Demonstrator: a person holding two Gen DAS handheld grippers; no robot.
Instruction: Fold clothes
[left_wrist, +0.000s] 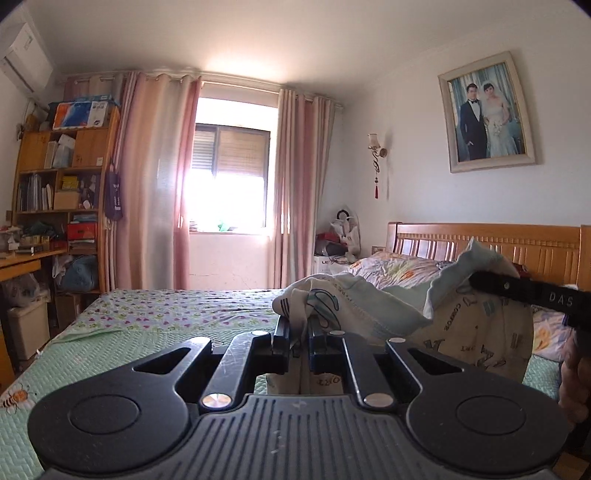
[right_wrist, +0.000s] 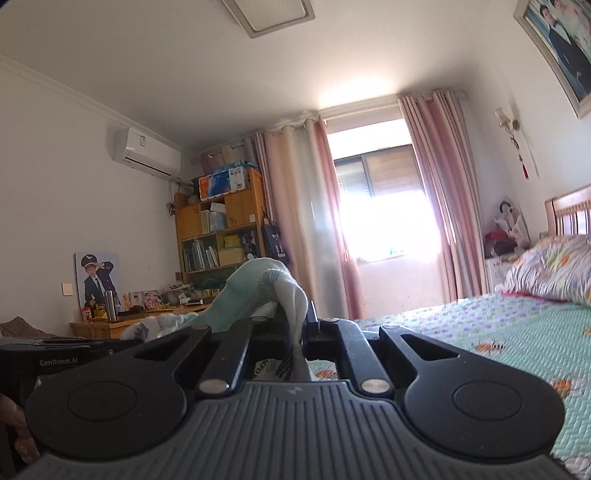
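Pale printed garment (left_wrist: 476, 325) hangs above the bed (left_wrist: 166, 314), each corner clamped in the left hand-held gripper (left_wrist: 299, 328) and right hand-held gripper (right_wrist: 301, 325), apparently mid-lift; next likely needs spreading it flat for folding.

Soft printed cloth garment (left_wrist: 369, 306); matt black plastic claw (left_wrist: 299, 332).

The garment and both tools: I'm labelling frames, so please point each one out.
garment (left_wrist: 369, 306), left wrist view, on the pale printed cloth.
left tool (left_wrist: 299, 332), left wrist view, between its fingertips, shut on cloth.
right tool (right_wrist: 297, 325), right wrist view, between its fingertips, shut on cloth.
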